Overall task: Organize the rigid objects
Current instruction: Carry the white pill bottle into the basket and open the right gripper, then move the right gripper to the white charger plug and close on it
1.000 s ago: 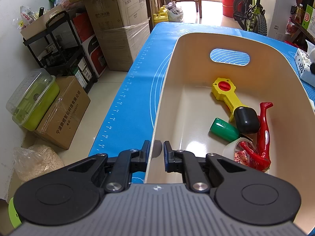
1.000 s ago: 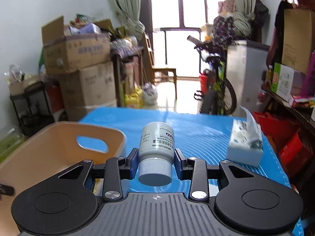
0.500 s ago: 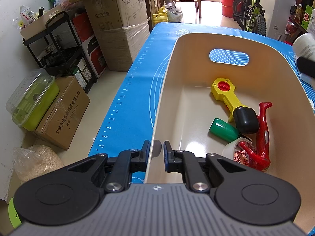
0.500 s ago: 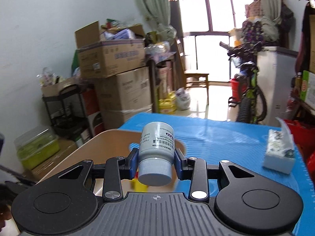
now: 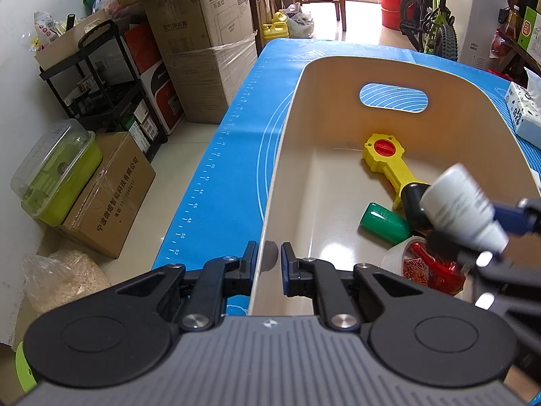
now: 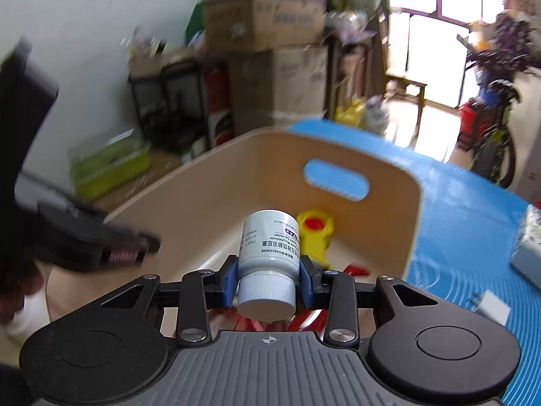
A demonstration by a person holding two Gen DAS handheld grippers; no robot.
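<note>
A beige bin with a slot handle stands on the blue mat. My left gripper is shut on the bin's near left wall. Inside lie a yellow toy tool with a black end, a green cylinder, a tape roll and a red piece. My right gripper is shut on a white pill bottle, cap toward the camera. In the left wrist view that bottle hangs blurred over the bin's right side, above the toys.
A tissue pack lies on the mat right of the bin. A small white box lies near it. Left of the table stand cardboard boxes, a black rack and a green container. A bicycle stands at the back.
My right gripper has carried the white bottle leftward from over the mat to above the inside of the bin, rolling as it went. The left gripper has kept still on the bin wall.
</note>
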